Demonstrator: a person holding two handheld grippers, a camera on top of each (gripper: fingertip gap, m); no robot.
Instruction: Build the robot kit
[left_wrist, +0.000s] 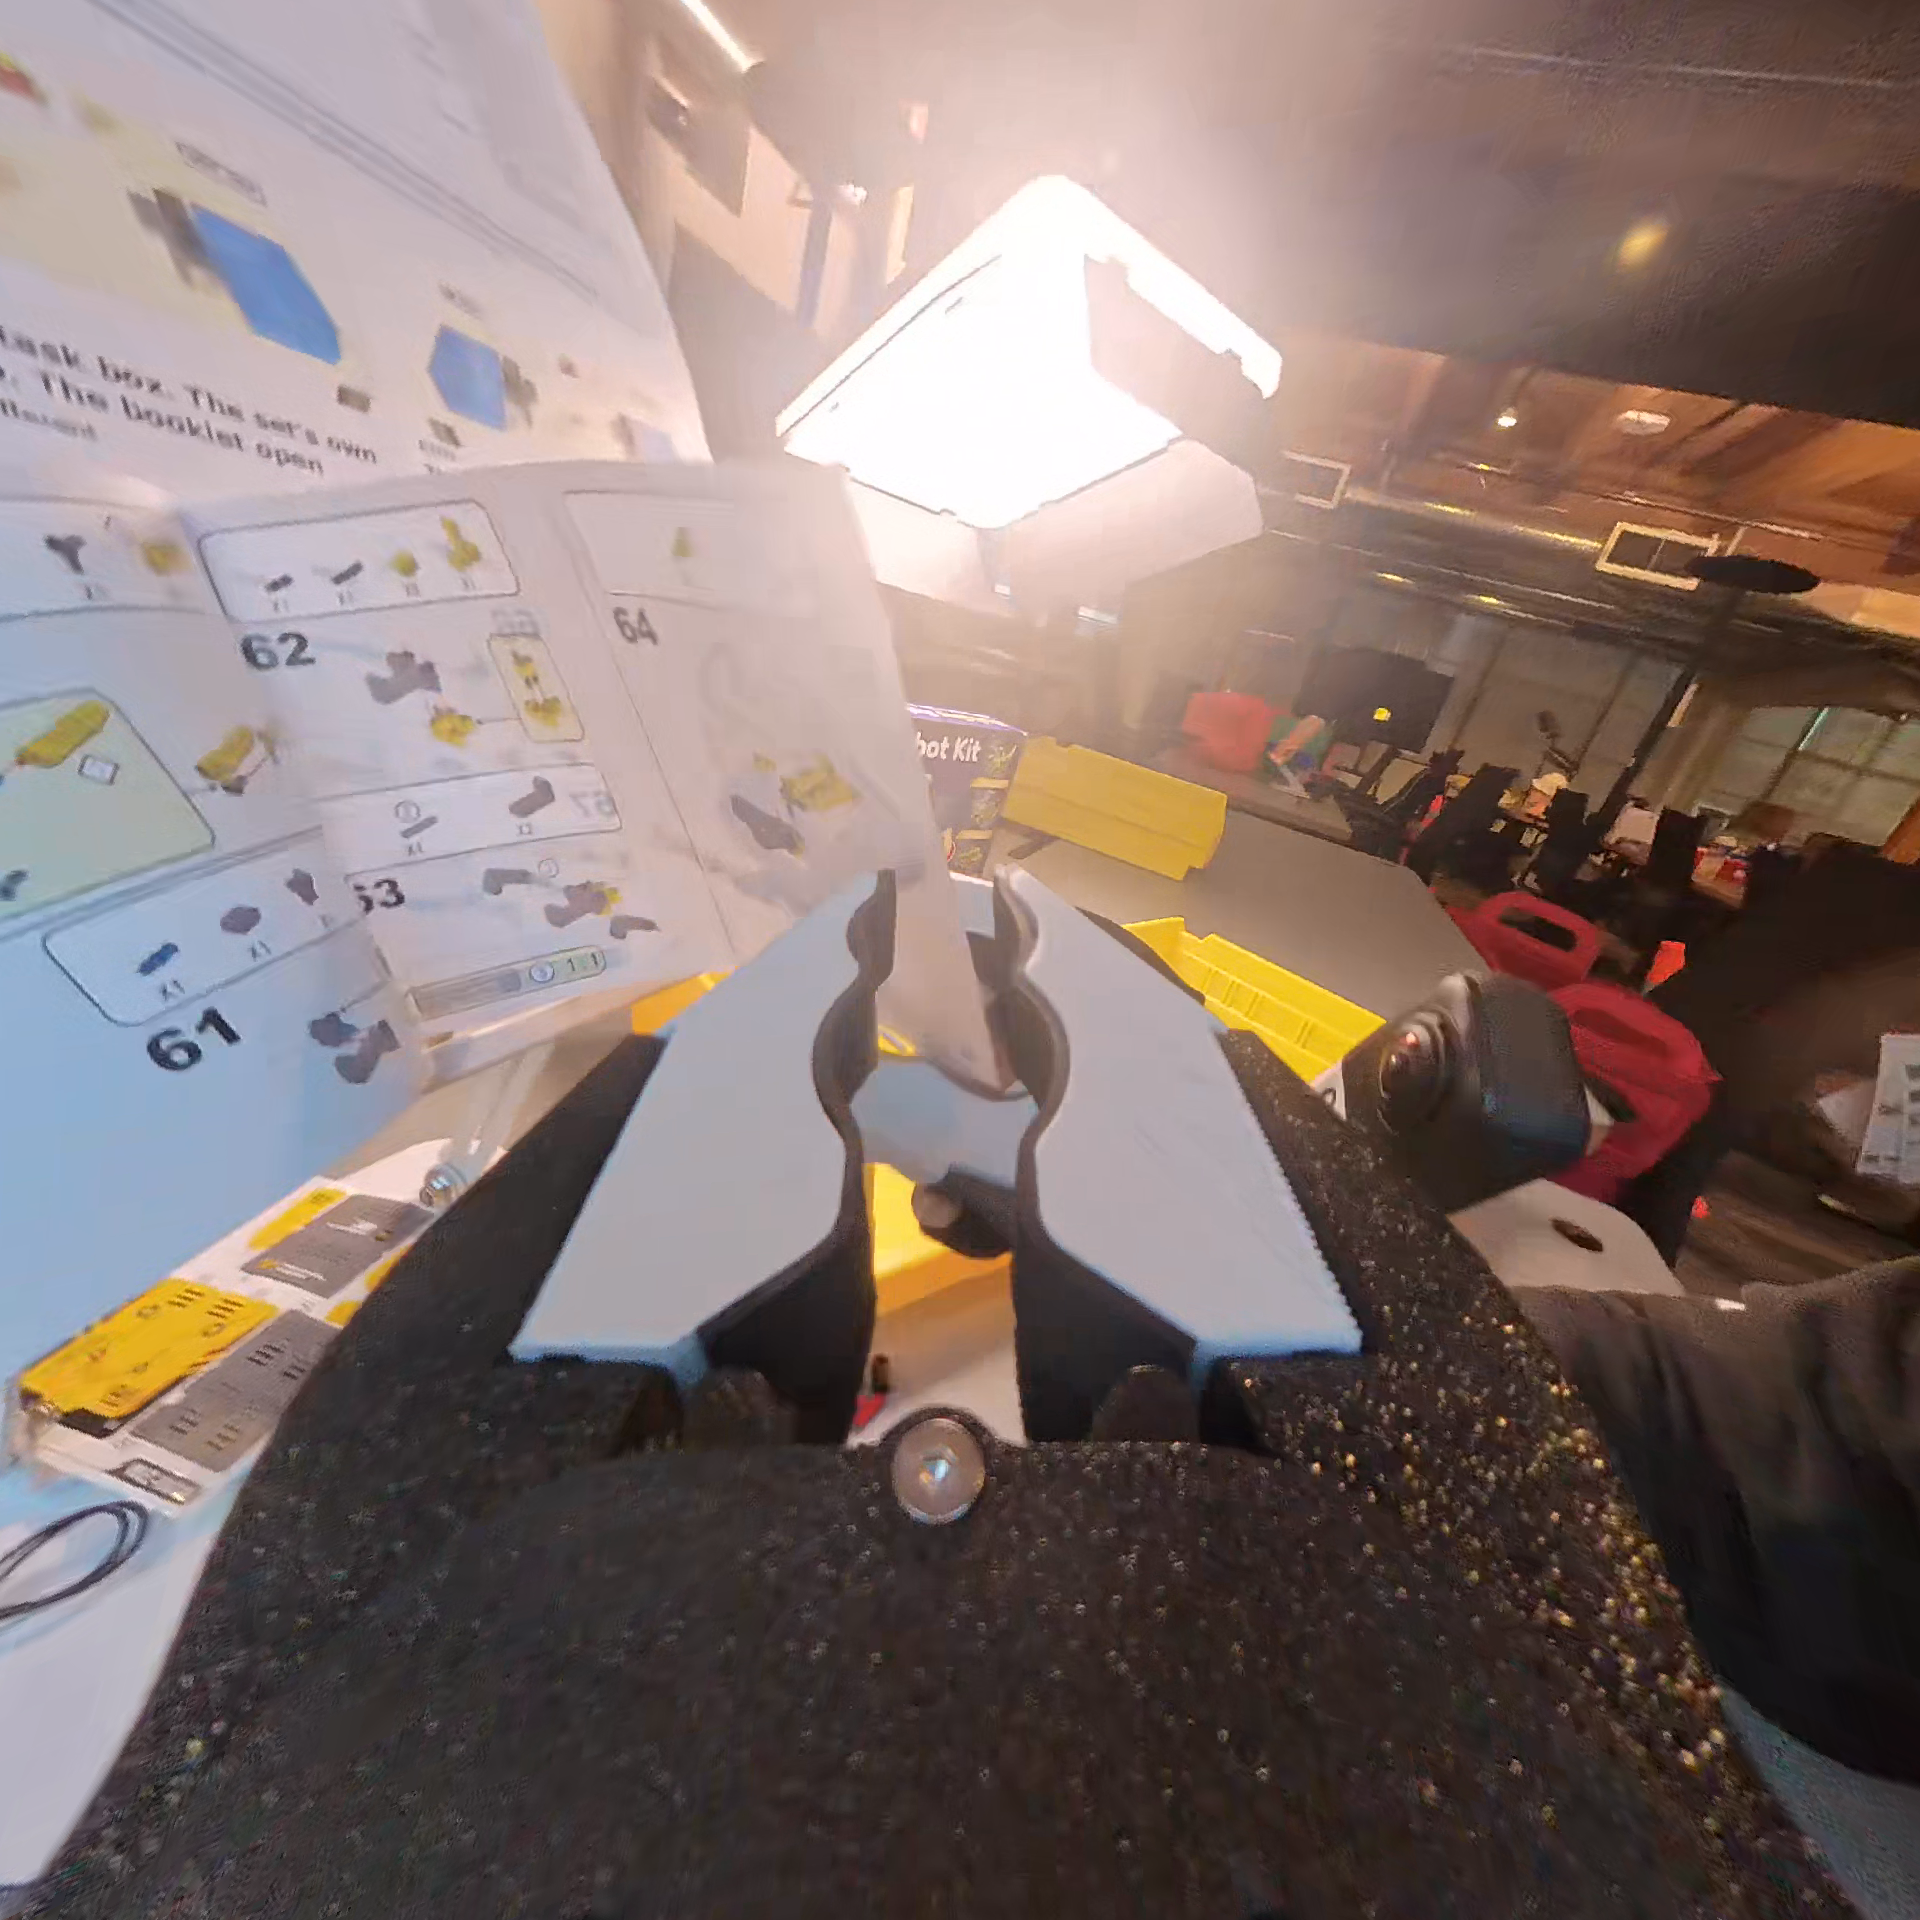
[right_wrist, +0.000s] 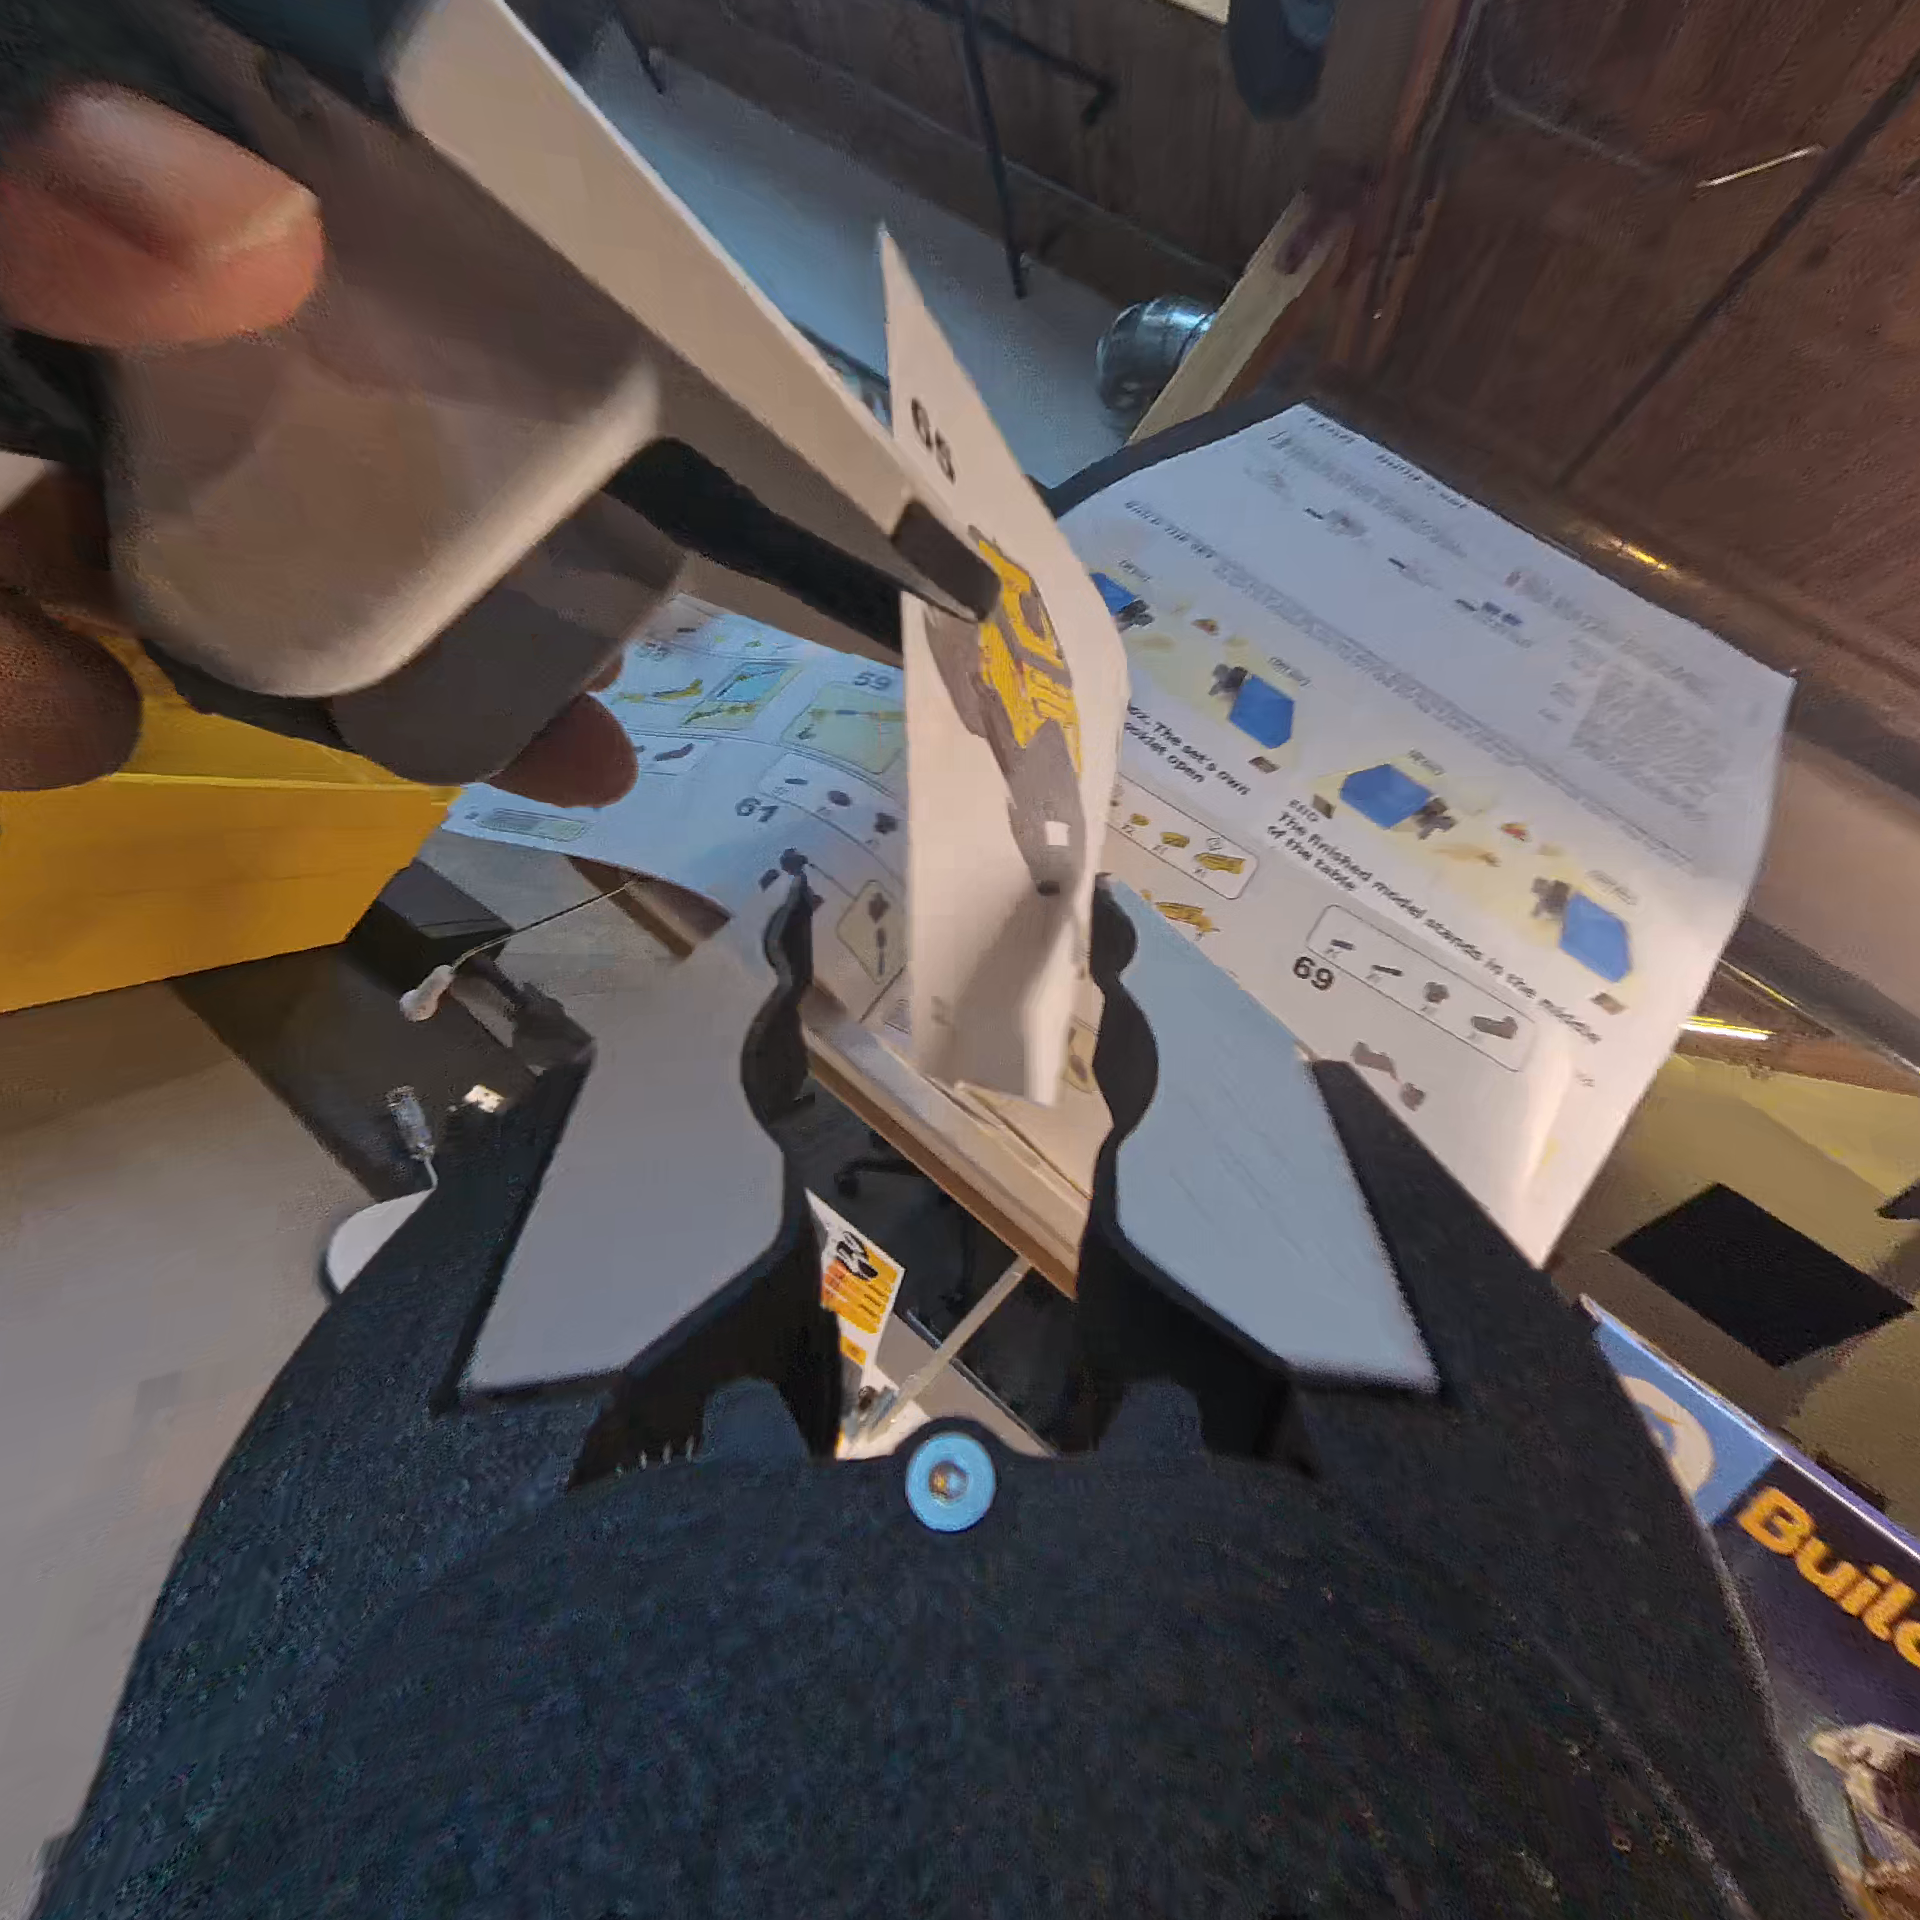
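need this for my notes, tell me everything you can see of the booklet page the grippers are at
The booklet page is thin white paper printed with numbered building steps and small yellow and grey parts. It stands lifted, curling, above the open booklet. The left gripper pinches its lower edge. The right gripper is open around that edge; contact is unclear.

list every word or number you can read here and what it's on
I won't copy out writing; these things bear it.
Booklet page held in the left gripper: bold step numbers, readable.
Loose sheet behind it: captions, partly blurred.
Dark box: large orange lettering, cut off.
Sticker sheet: too small.
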